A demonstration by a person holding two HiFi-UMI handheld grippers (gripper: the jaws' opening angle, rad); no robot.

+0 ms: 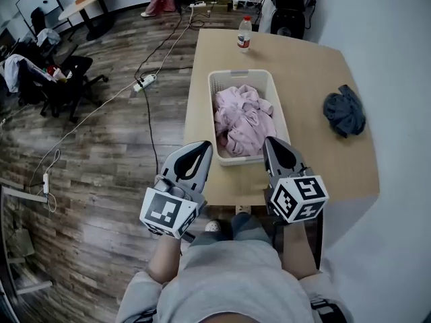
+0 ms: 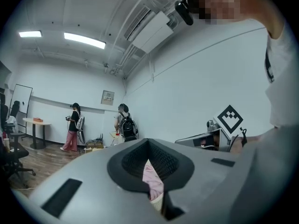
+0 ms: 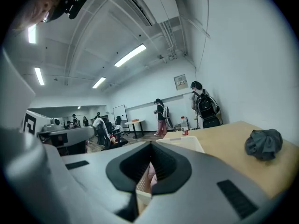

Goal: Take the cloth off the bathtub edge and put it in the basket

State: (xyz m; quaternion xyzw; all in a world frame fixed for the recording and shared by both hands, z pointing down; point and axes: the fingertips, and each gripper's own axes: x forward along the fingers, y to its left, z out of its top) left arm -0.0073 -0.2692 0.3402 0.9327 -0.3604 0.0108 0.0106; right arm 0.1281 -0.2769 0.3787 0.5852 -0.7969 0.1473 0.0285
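Observation:
A white plastic basket (image 1: 210, 106) stands on the wooden table (image 1: 310, 66) with a crumpled pink cloth (image 1: 242, 120) inside it. A dark grey cloth (image 1: 344, 111) lies bunched on the table to the basket's right, also seen in the right gripper view (image 3: 264, 143). My left gripper (image 1: 202, 145) hovers off the table's near-left corner, jaws shut and empty. My right gripper (image 1: 273, 141) is at the basket's near right corner, also shut with nothing in it. Through each gripper's closed jaws, pink cloth (image 2: 152, 181) and the basket rim (image 3: 184, 143) show. No bathtub is in view.
A water bottle (image 1: 244, 33) stands at the table's far end. Cables and a power strip (image 1: 145, 81) run over the wood floor on the left, near office chairs (image 1: 64, 79). People stand at the room's far wall (image 2: 73, 125). A white wall bounds the right.

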